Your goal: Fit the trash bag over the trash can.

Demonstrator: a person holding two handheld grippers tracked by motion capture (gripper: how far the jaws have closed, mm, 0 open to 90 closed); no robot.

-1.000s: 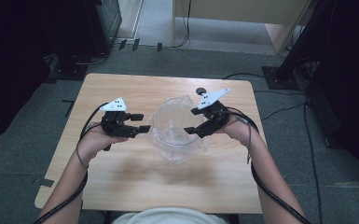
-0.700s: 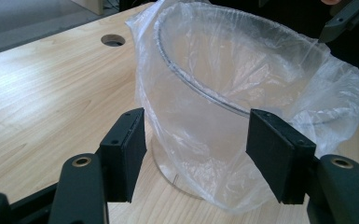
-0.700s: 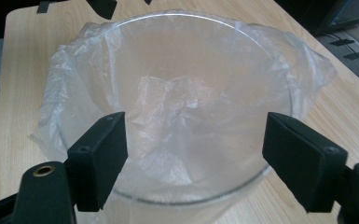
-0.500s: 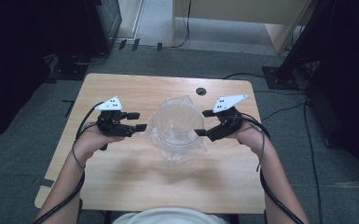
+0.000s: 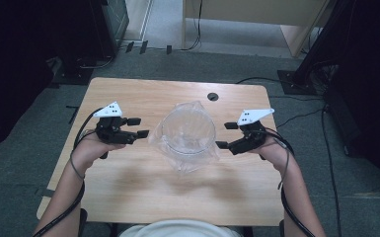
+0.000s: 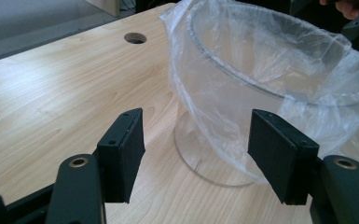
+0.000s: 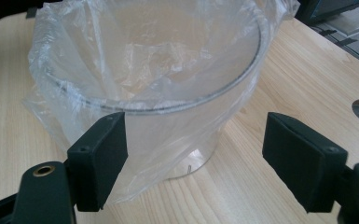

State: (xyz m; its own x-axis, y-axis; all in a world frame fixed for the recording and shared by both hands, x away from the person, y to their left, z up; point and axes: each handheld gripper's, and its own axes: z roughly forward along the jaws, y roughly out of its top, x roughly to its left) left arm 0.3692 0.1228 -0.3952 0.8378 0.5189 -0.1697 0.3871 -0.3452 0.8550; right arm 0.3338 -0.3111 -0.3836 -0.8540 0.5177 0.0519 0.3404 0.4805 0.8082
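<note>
Holding both sets of fingers (image 5: 139, 127) (image 5: 226, 135) wide and empty beside the bucket (image 5: 187, 136), its bag (image 5: 190, 163) lining already draped over the rim.

**Clear, black and pale wood**

The tub (image 5: 187, 133) is clear, see-through plastic, lined with a clear, faintly whitish bag (image 7: 70, 93). The table (image 5: 143, 187) is light wood with a fine grain and a dark round hole (image 5: 212, 97). Both grippers (image 5: 132, 127) (image 5: 226, 135) are black with white, black-dotted plates. The floor (image 5: 24, 163) is grey.
</note>
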